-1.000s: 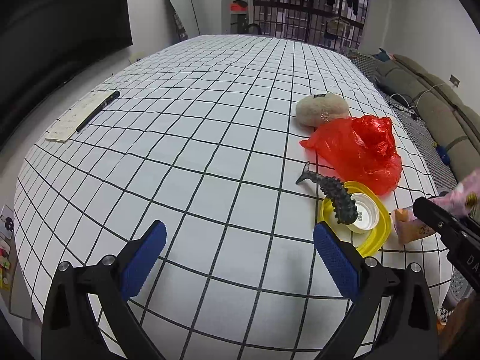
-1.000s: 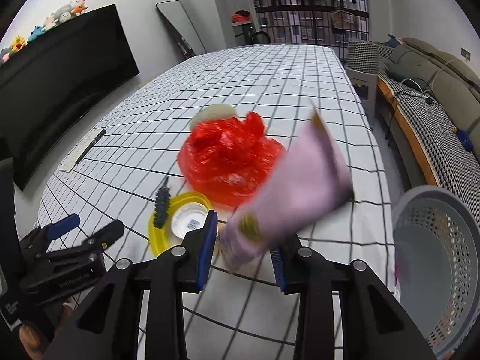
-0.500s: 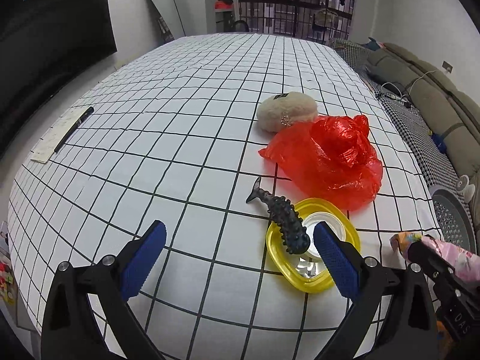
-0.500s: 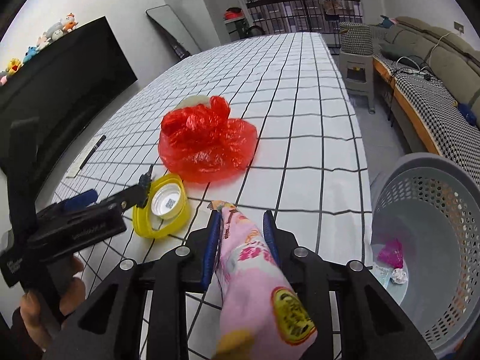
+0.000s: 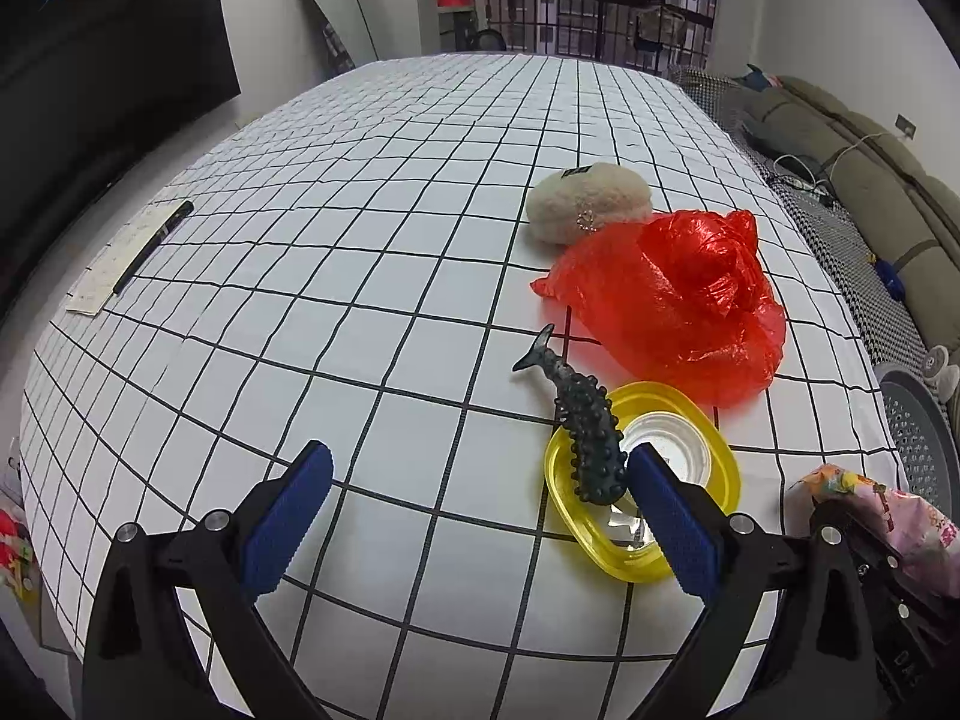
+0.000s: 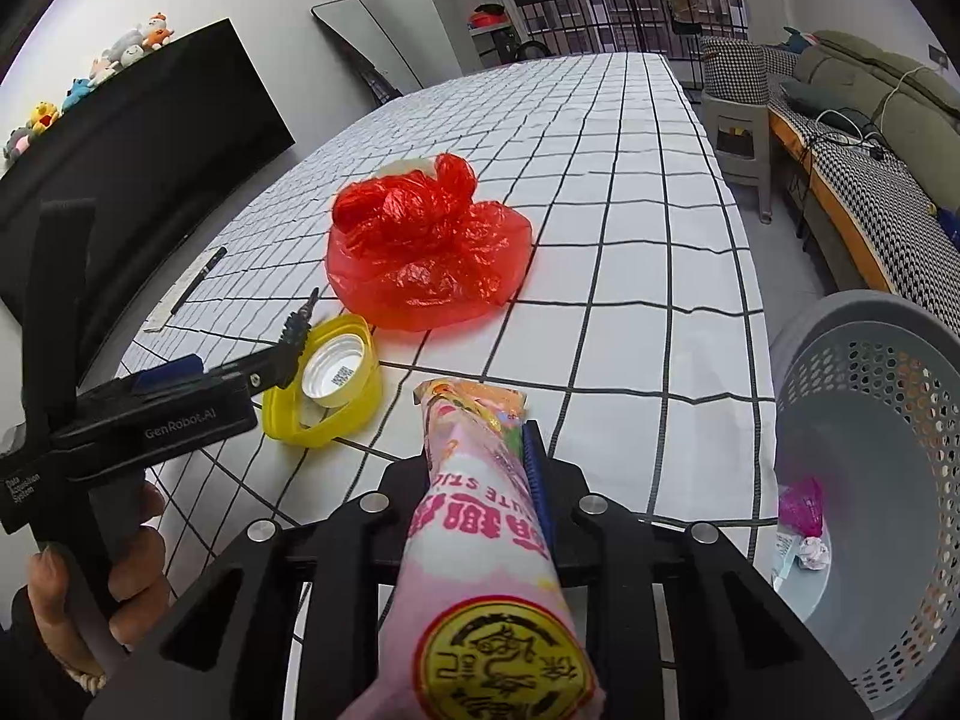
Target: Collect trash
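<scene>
The right gripper [image 6: 480,450] tilts downward, its jaws closing on a pink snack packet [image 6: 480,540] pinched between them. The left gripper [image 5: 480,510], gripped by a hand [image 6: 102,576], angles down with its blue-padded jaws spread wide, empty.

right gripper [image 6: 480,450] closing on pink snack wrapper [image 6: 480,540] | grey basket [image 6: 870,408] right | red bag [image 6: 426,246] ahead
</scene>
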`<move>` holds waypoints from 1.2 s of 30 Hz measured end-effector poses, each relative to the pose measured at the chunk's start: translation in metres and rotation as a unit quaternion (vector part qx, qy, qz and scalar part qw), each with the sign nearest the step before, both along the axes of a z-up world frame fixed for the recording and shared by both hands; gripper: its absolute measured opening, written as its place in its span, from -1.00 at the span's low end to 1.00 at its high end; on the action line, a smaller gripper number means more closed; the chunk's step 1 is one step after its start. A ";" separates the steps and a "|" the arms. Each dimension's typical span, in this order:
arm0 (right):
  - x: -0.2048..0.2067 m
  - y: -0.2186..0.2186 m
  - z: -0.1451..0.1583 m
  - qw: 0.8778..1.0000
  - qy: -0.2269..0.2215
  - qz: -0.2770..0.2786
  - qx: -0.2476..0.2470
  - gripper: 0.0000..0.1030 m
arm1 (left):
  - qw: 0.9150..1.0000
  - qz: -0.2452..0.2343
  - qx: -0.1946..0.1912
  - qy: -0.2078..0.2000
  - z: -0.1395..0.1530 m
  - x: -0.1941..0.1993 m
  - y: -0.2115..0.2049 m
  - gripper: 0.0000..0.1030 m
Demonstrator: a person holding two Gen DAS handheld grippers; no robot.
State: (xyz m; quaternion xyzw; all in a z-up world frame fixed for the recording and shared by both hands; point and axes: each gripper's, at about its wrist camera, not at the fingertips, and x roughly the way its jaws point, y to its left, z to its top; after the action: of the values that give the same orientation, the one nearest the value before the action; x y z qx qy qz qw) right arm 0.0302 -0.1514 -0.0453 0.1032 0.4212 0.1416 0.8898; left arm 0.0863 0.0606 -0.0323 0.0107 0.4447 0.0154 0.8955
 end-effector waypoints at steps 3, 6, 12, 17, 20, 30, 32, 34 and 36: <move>-0.002 -0.001 0.003 1.000 -0.008 -0.001 0.002 -0.53 | 1.000 0.001 0.000 0.002 -0.001 0.000 0.000 0.88; -0.002 -0.003 0.004 1.000 -0.010 -0.003 0.003 -0.53 | 1.000 0.000 0.001 0.001 -0.001 0.001 -0.002 0.88; -0.003 -0.007 0.004 1.000 -0.008 -0.004 0.007 -0.53 | 1.000 -0.004 0.011 0.002 -0.004 0.007 -0.010 0.88; -0.003 -0.011 0.003 1.000 -0.007 -0.008 0.009 -0.53 | 1.000 -0.008 0.020 -0.002 -0.005 0.008 -0.015 0.69; -0.002 -0.010 0.003 1.000 -0.007 -0.008 0.009 -0.53 | 1.000 -0.014 0.027 -0.006 -0.002 0.007 -0.019 0.43; -0.002 -0.006 0.004 1.000 -0.006 -0.005 0.007 -0.53 | 0.999 -0.030 0.010 -0.014 0.004 0.003 -0.019 -0.52; -0.002 -0.006 0.004 1.000 -0.006 -0.005 0.007 -0.53 | 0.999 -0.032 0.008 -0.014 0.005 0.003 -0.019 -0.60; -0.002 -0.006 0.004 1.000 -0.006 -0.006 0.007 -0.53 | 0.999 -0.035 0.007 -0.015 0.005 0.001 -0.019 -0.61; -0.002 -0.006 0.004 1.000 -0.006 -0.006 0.007 -0.53 | 0.999 -0.037 0.004 -0.018 0.006 0.000 -0.018 -0.62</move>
State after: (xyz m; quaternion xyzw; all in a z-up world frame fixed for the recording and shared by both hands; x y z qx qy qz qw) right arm 0.0280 -0.1577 -0.0413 0.1111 0.4143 0.1403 0.8924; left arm 0.0864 0.0431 -0.0259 0.0303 0.4275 -0.0158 0.9034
